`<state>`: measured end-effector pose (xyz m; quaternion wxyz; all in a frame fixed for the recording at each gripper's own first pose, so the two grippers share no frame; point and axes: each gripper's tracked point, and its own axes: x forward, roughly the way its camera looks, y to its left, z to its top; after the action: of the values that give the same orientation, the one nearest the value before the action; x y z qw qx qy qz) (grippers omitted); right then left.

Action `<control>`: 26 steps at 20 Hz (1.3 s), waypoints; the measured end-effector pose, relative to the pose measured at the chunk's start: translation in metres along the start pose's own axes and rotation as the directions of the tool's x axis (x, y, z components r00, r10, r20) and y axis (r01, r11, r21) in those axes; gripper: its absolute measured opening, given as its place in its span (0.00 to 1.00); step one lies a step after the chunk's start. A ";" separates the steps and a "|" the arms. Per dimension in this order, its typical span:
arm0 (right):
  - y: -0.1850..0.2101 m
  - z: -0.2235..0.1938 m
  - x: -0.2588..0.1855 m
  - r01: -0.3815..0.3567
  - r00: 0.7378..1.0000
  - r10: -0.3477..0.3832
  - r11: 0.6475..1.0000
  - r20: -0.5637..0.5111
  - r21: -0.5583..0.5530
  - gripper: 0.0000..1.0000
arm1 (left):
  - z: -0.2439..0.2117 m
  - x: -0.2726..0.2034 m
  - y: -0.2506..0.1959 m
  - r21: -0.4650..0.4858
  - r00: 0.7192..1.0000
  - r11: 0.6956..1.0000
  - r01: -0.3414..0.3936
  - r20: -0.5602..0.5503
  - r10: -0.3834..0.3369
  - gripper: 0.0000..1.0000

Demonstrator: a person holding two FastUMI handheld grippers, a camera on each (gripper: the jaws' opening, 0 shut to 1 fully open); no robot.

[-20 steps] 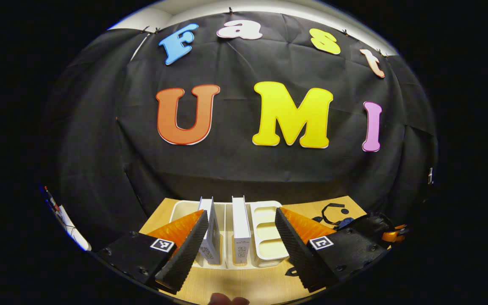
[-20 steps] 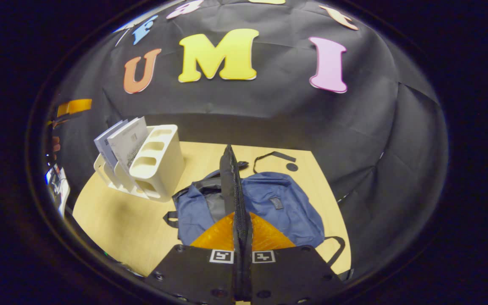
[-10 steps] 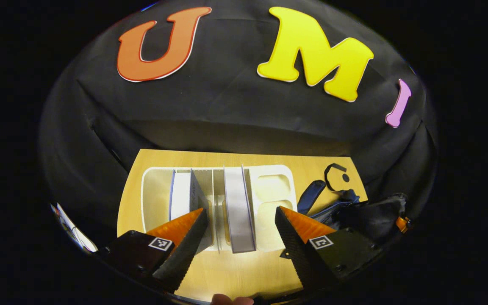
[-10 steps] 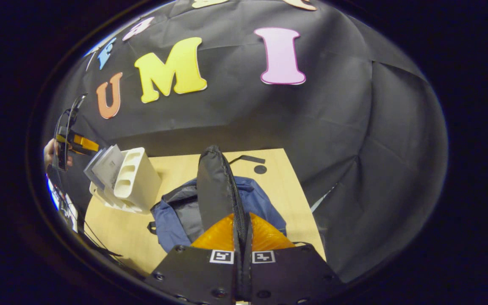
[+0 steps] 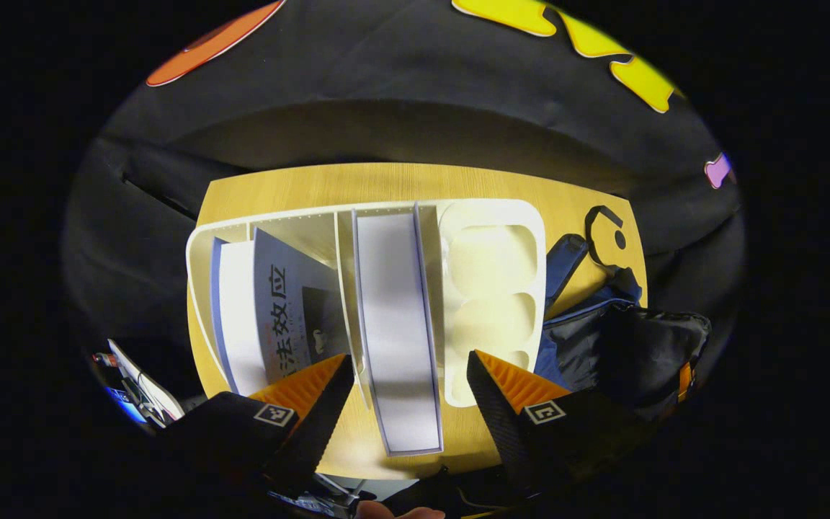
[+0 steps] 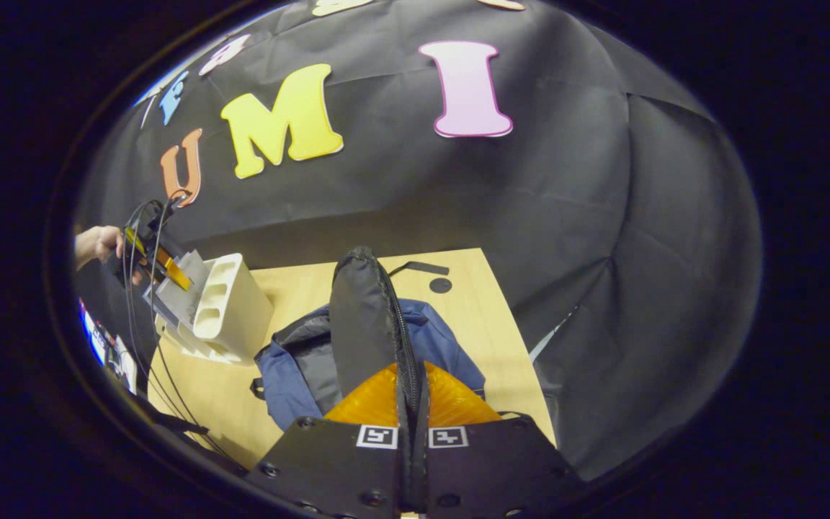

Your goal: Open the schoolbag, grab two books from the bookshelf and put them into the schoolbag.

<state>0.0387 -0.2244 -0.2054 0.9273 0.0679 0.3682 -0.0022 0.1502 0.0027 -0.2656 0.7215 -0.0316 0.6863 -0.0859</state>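
A white bookshelf [image 5: 491, 252] stands on the wooden table, seen from above in the left gripper view. A thick book [image 5: 395, 317] stands in its middle slot. A second book [image 5: 274, 303] leans in the left slot. My left gripper [image 5: 409, 360] is open above the shelf, its fingers on either side of the thick book and apart from it. The blue schoolbag [image 6: 444, 339] lies on the table [image 6: 199, 389]. My right gripper [image 6: 413, 371] is shut on the bag's dark opening edge [image 6: 361, 310], holding it up. The right gripper view has the left gripper [image 6: 168, 271] over the shelf [image 6: 231, 310].
The schoolbag [image 5: 602, 339] lies right beside the shelf's right end. A black strap [image 6: 422, 268] and a round dark mark [image 6: 441, 285] are on the table behind the bag. A hand [image 6: 98, 241] holds the left gripper, with cables [image 6: 134, 324] hanging below it. Black cloth walls close in behind.
The left gripper has tipped down and come closer over the bookshelf, so the thick book now sits between its open fingers. The right gripper still holds the bag's edge up, hardly moved.
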 end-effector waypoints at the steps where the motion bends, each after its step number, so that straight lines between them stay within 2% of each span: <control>1: -0.001 0.000 0.001 -0.001 1.000 0.001 1.000 -0.001 0.011 0.01 | -0.001 0.003 0.003 -0.002 1.000 1.000 -0.019 -0.014 0.019 1.00; 3: -0.002 -0.002 0.001 -0.002 1.000 0.002 1.000 0.001 0.019 0.01 | 0.000 0.013 0.010 -0.004 0.998 0.998 -0.055 -0.043 0.055 0.89; 6: -0.002 -0.003 -0.003 0.005 1.000 -0.005 1.000 0.013 -0.010 0.01 | -0.012 0.024 0.007 -0.033 0.993 0.998 -0.055 -0.111 0.051 0.74; 7: -0.001 -0.004 -0.003 0.005 1.000 -0.004 1.000 0.015 -0.010 0.01 | -0.011 0.026 0.012 -0.028 0.992 0.997 -0.072 -0.110 0.069 0.70; 9: -0.001 -0.005 -0.004 0.001 1.000 -0.001 1.000 0.017 -0.003 0.01 | -0.014 0.026 0.018 -0.038 0.988 0.995 -0.096 -0.125 0.090 0.50; 11: -0.001 -0.007 -0.002 0.000 1.000 0.000 1.000 0.018 -0.002 0.00 | -0.021 0.014 0.013 -0.045 0.990 0.996 -0.079 -0.123 0.073 0.48; 12: 0.000 -0.007 -0.001 0.000 1.000 0.000 1.000 0.019 0.000 0.01 | -0.022 -0.001 0.011 -0.034 0.993 0.997 -0.072 -0.096 0.069 0.52; 13: 0.002 -0.007 0.000 -0.002 1.000 0.002 1.000 0.016 -0.002 0.01 | -0.026 -0.025 0.010 -0.003 0.997 0.998 -0.055 -0.053 0.055 0.47; 14: 0.003 -0.007 0.000 -0.001 1.000 0.001 1.000 0.017 -0.007 0.04 | -0.030 -0.038 0.009 0.005 0.998 0.999 -0.049 -0.035 0.049 0.46; 15: 0.003 -0.008 0.001 0.001 1.000 -0.001 1.000 0.014 -0.012 0.00 | -0.039 -0.059 0.012 0.015 0.999 0.999 -0.044 -0.017 0.045 0.46; 16: 0.004 -0.008 0.001 0.004 1.000 -0.004 1.000 0.014 -0.017 0.04 | -0.047 -0.070 0.016 0.021 0.999 0.999 -0.043 -0.001 0.043 0.46; 18: 0.004 -0.006 -0.001 0.015 1.000 -0.015 1.000 0.017 -0.023 0.03 | -0.065 -0.101 0.026 0.022 0.999 0.999 -0.038 0.034 0.037 0.46; 19: 0.006 -0.007 -0.002 0.022 1.000 -0.022 1.000 0.017 -0.016 0.03 | -0.081 -0.119 0.027 0.008 0.999 1.000 -0.017 0.051 0.016 0.45; 21: 0.010 -0.010 -0.005 0.030 1.000 -0.030 1.000 0.008 -0.010 0.03 | -0.126 -0.164 0.027 -0.046 0.992 0.995 0.087 0.097 -0.082 0.45; 22: 0.012 -0.010 -0.007 0.033 0.999 -0.033 0.999 0.008 -0.014 0.04 | -0.132 -0.171 0.022 -0.056 0.987 0.991 0.125 0.112 -0.118 0.45; 24: 0.019 -0.008 -0.009 0.032 0.999 -0.032 0.999 0.008 -0.026 0.01 | -0.147 -0.180 -0.010 -0.082 0.952 0.957 0.277 0.159 -0.262 0.45; 26: 0.021 -0.009 -0.010 0.037 0.999 -0.037 0.999 0.006 -0.034 0.01 | -0.155 -0.181 -0.045 -0.096 0.902 0.907 0.410 0.187 -0.388 0.45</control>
<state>0.0263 -0.2029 -0.2019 0.9290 0.0454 0.3670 -0.0135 -0.0151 -0.0006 -0.0886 0.7387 -0.2266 0.6078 -0.1832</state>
